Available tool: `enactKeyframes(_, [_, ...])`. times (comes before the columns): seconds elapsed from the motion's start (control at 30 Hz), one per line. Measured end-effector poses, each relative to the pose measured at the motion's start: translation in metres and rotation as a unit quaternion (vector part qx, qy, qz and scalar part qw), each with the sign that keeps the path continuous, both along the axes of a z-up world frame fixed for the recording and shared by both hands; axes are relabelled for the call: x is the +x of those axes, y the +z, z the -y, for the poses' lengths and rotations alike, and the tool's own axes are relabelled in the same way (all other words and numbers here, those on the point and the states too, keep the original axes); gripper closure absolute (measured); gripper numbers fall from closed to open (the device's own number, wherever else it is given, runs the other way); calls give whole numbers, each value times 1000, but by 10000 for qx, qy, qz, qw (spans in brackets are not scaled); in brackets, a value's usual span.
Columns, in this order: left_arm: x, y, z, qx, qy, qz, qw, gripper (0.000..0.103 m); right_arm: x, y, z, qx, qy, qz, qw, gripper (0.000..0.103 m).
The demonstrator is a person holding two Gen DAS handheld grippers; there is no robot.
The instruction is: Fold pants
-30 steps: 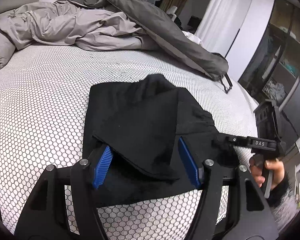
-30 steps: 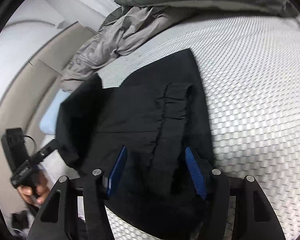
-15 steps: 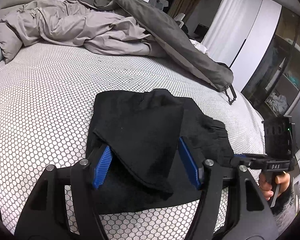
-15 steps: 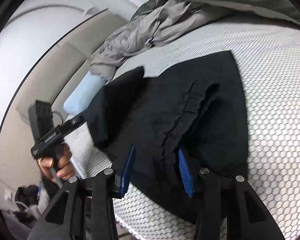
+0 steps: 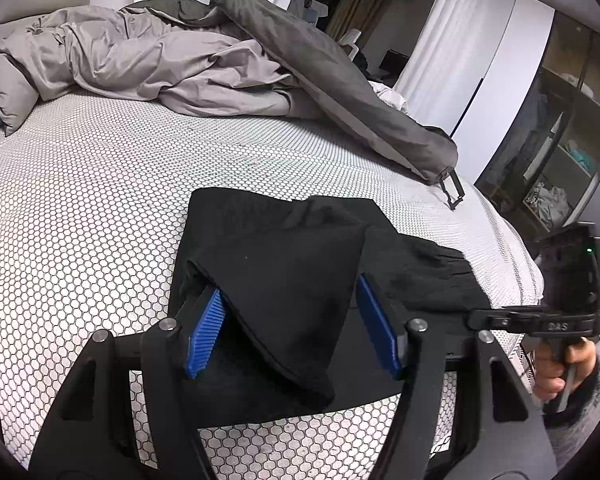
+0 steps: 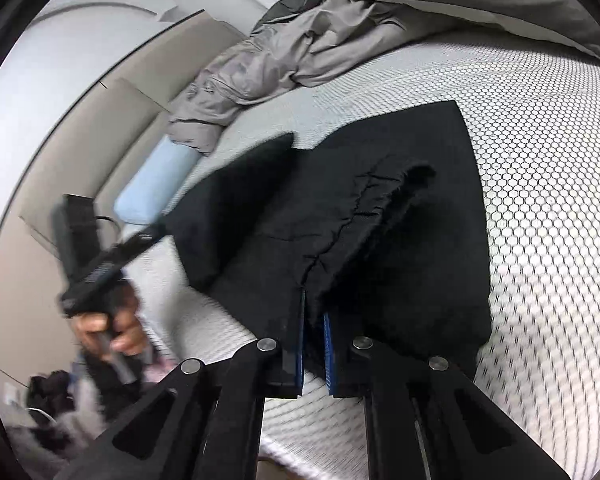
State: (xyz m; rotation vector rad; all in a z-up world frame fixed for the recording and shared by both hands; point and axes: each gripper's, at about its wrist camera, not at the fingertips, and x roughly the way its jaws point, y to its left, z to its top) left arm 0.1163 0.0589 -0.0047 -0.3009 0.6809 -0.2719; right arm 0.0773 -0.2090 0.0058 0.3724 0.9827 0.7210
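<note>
pants (image 5: 284,280): black, part-folded, laid on the bed (image 5: 80,208) near its front edge; one corner flap is raised.
step: judged to be the next fold, with the waistband edge about to be carried over.
method: both grips should be lifted together, fabric kept taut, edges lined up before release; a slack flap would likely bunch.
left gripper (image 5: 292,328): jaws spread wide; the raised flap is draped between the blue pads (image 5: 204,332), touched but not pinched.
right gripper (image 6: 313,344): nearly closed, the gathered waistband edge pinched between the pads.
risk: thick cloth could slip from the pinch.
</note>
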Motion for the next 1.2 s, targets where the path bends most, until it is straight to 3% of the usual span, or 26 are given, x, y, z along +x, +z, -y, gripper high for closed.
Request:
enactKeyframes(0.1, [-3, 2, 5, 22, -61, 36, 10000, 41, -3, -13, -3, -425, -134, -149, 9989, 96])
enactKeyframes(0.17, [-5, 3, 8, 62, -100, 77, 9999, 41, 6, -42, -7, -990, -255, -442, 9938, 85])
enactKeyframes(0.23, [-7, 4, 13, 62, -159, 120, 9998, 41, 9, -53, -2, -729, -320, -562, 9952, 82])
enactKeyframes(0.3, [-8, 5, 22, -11, -290, 117, 9995, 41, 5, -42, 5, -601, -431, -314, 9968, 71])
enactKeyframes(0.33, [-7, 3, 28, -33, -369, 87, 9993, 40, 3, -33, 8, -648, -555, -116, 9963, 59])
enactKeyframes(0.37, [-7, 0, 37, -33, -464, 25, 9989, 39, 1, -24, 11, -728, -697, 110, 9949, 55])
enactKeyframes(0.53, [-7, -22, 83, 181, -1293, -501, 9902, 37, 0, -2, 8, -628, -785, 585, 9932, 55])
enactKeyframes(0.7, [-29, -19, 74, 181, -1903, -612, 9796, 36, -8, 4, -34, -774, -256, 822, 9933, 55])
enactKeyframes(0.8, [-42, -9, 47, 77, -1785, -414, 9830, 30, -14, 6, -56, -868, -54, 945, 9917, 51])
enactKeyframes(1.03, [-59, 2, -28, -420, -1036, -237, 9934, 29, -7, 35, -110, -1100, 47, 1187, 9868, 47])
enactKeyframes(1.13, [-58, -1, -53, -538, -575, -308, 9964, 29, -8, 44, -136, -1271, 314, 1261, 9834, 36])
enactKeyframes(1.2, [-55, -9, -67, -492, -231, -475, 9974, 29, -8, 43, -161, -1492, 495, 1259, 9795, 35])
